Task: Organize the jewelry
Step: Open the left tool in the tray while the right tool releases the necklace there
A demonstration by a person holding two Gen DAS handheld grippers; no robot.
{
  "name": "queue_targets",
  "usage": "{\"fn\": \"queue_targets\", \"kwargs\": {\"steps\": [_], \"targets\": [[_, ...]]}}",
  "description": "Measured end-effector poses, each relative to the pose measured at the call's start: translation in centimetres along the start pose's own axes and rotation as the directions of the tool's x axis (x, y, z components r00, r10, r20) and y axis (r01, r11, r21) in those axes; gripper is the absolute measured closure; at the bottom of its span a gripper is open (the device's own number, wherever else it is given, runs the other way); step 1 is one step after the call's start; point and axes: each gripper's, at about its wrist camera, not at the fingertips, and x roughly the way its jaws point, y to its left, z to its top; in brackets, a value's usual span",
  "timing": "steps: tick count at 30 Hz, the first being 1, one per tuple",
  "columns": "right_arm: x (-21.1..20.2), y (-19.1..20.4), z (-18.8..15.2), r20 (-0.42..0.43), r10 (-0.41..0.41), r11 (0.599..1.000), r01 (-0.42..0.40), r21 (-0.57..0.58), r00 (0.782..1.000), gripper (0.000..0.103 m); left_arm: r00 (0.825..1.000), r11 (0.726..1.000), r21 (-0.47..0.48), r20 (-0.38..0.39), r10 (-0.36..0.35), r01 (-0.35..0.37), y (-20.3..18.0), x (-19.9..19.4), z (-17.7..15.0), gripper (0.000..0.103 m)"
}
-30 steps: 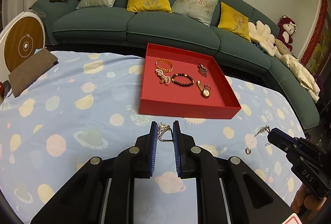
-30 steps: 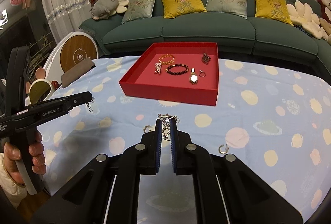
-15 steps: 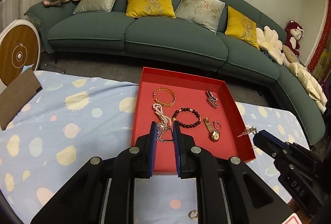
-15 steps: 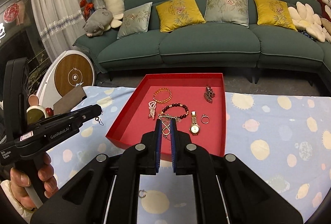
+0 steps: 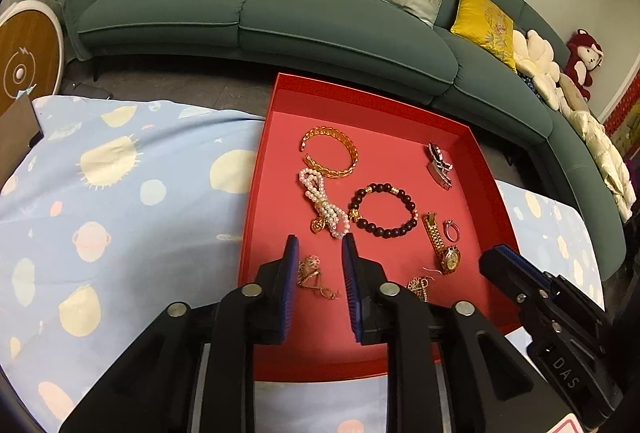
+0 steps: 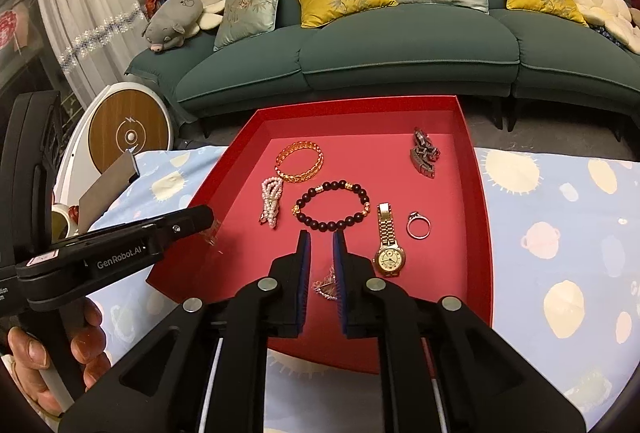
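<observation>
Since the earlier frames both grippers have moved from over the tablecloth to over the red tray (image 5: 256, 193), and each has let go of its piece. Left gripper (image 5: 320, 253) jaws now spread apart, nothing held; small rose-gold earring (image 5: 314, 277) lies on the tray floor between the fingers, at the near left part of the tray. Right gripper (image 6: 319, 245) jaws parted with a narrower gap, not clamping; silver chain piece (image 6: 326, 287) lies on the tray floor between them, near front edge, looks loose but contact with the right pad is hard to tell. In the left view that piece (image 5: 418, 287) sits just right of the left gripper's right finger. Rest of the tray: gold watch (image 6: 388, 245) just beside the right gripper, ring (image 6: 418, 225) right of the watch, dark bead bracelet (image 6: 332, 207) in the middle, pearl strand (image 6: 272, 205) left of it, gold bangle (image 6: 299, 161) behind, silver link bracelet (image 6: 424, 153) far right. Tray rests on blue patterned tablecloth (image 6: 560, 233); green sofa (image 6: 400, 45) with cushions behind. Person's left hand (image 6: 52, 349) grips the left handle.
</observation>
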Motion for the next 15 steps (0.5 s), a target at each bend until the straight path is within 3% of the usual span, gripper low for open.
{"fn": "queue_targets", "kwargs": {"steps": [6,8,11,15], "targets": [[-5.0,0.3,0.6,0.05,-0.008,1.0,0.009,-0.022,0.999,0.086,0.999,1.0,-0.012,0.042,0.001,-0.001,-0.2,-3.7,-0.2,0.068],[-7.5,0.3,0.6,0.072,-0.015,0.999,0.017,-0.028,0.997,0.079,0.998,1.0,-0.012,0.06,0.007,-0.006,-0.2,-5.6,-0.7,0.063],[-11.4,0.1,0.1,0.102,-0.039,0.999,0.041,-0.024,0.994,0.071,0.995,0.999,-0.027,0.101,0.026,-0.024,-0.1,-8.5,-2.3,0.06],[-15.7,-0.7,-2.6,0.124,-0.089,0.996,0.092,-0.021,0.988,0.071,0.993,0.999,0.006,0.107,0.049,-0.05,-0.2,-11.3,-5.4,0.058]]}}
